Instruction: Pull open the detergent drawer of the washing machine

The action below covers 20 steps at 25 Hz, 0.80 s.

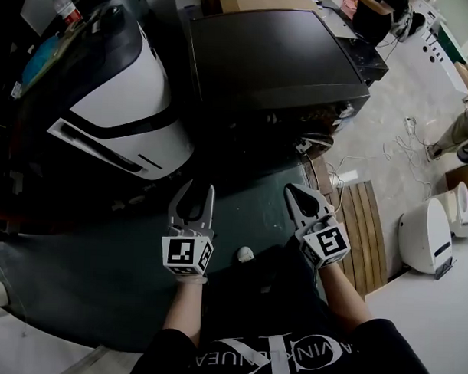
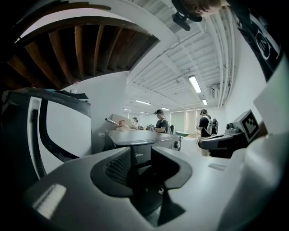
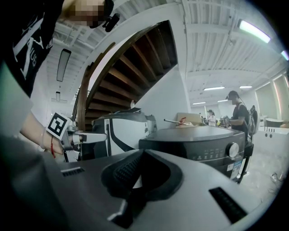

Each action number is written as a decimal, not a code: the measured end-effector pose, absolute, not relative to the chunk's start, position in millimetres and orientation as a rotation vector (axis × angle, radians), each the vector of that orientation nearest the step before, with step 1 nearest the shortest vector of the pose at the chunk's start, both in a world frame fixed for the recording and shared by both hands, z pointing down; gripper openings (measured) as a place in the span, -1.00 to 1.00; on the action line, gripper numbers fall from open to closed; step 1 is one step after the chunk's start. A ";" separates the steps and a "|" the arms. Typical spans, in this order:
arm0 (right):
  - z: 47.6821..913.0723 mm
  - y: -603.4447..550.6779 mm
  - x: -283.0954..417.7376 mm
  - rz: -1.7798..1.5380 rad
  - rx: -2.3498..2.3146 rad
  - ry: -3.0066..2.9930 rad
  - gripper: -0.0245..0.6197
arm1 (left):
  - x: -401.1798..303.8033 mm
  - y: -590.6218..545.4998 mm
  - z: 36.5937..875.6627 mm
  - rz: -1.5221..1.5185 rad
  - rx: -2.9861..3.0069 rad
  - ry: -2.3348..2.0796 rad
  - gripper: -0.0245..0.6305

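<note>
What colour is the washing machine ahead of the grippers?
The washing machine is black, clearest in the head view.

Ahead of the fingers of the left gripper (image 1: pixel 200 186) and right gripper (image 1: pixel 292 189) stands a dark boxy washing machine (image 1: pixel 277 57); a white-and-black rounded machine (image 1: pixel 122 102) sits left of the left fingers, a slatted wooden pallet (image 1: pixel 363 225) right of the right fingers

Dark floor (image 1: pixel 101 270) ahead clear; washing machine (image 1: pixel 277 61) beyond, white appliance (image 1: pixel 130 102) left.

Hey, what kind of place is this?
Probably a lab or test workshop, not a home: a dark washing machine stands on open floor, loose cables trail nearby, and people work at the back.
</note>
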State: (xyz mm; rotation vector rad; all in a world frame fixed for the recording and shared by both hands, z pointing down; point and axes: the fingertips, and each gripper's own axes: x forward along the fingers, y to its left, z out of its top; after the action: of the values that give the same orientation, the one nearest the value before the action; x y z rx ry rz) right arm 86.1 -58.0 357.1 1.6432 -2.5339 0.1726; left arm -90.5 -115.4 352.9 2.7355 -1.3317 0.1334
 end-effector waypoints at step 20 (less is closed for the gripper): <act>405.1 -122.7 102.3 0.282 1.477 -2.586 -0.89 | -53.6 -155.2 403.9 0.156 2.556 -1.371 -0.54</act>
State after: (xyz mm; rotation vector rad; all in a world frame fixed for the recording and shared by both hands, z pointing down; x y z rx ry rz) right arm 102.3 -122.7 405.1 1.4766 -2.5860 0.2820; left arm -53.6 -155.2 403.9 2.5557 -1.3712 0.1559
